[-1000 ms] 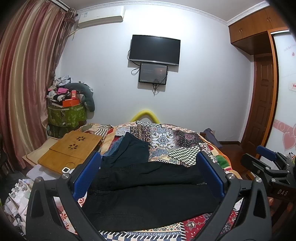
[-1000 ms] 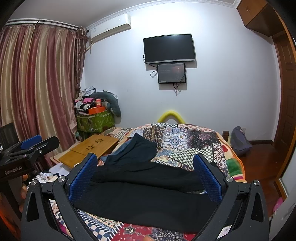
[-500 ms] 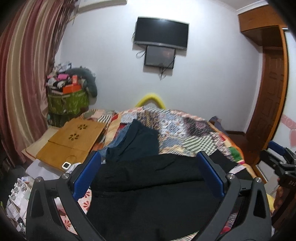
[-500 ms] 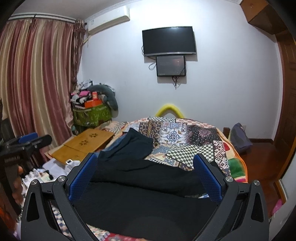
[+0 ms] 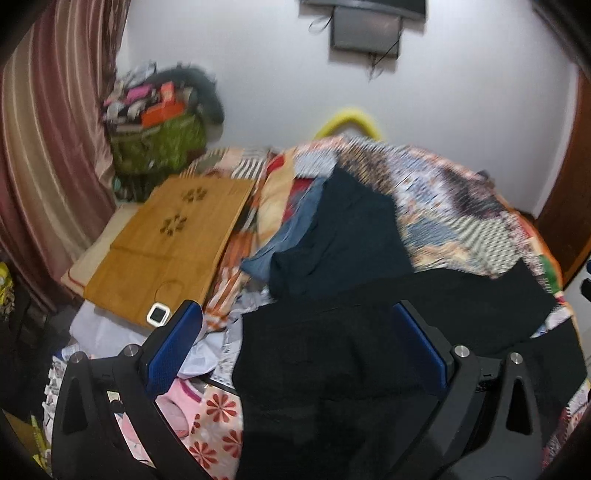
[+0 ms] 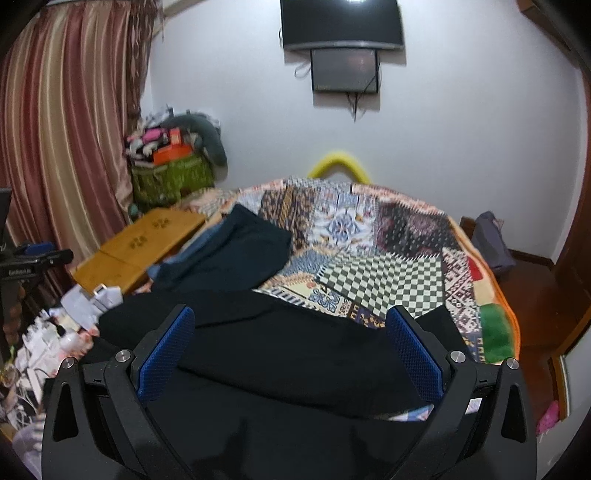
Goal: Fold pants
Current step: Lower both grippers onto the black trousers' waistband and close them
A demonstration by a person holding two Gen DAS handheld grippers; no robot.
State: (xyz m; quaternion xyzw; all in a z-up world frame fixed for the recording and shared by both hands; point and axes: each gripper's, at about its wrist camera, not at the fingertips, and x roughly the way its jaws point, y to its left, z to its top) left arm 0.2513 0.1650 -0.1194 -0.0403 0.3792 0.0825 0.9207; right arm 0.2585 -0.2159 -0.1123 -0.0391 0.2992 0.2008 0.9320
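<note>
Both tools dropped closer vs a sec ago; left tool & right tool spread wide, gripping nothing. Black pants lie crosswise on the patchwork bed, legs overlapped.

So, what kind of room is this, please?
Most likely a bedroom in a home: a bed with a patchwork quilt, a wall-mounted television, and long striped curtains. Black pants lie on the bed.

I have my left gripper and right gripper both spread wide, blue pads apart, angled downward, gripping nothing.
</note>
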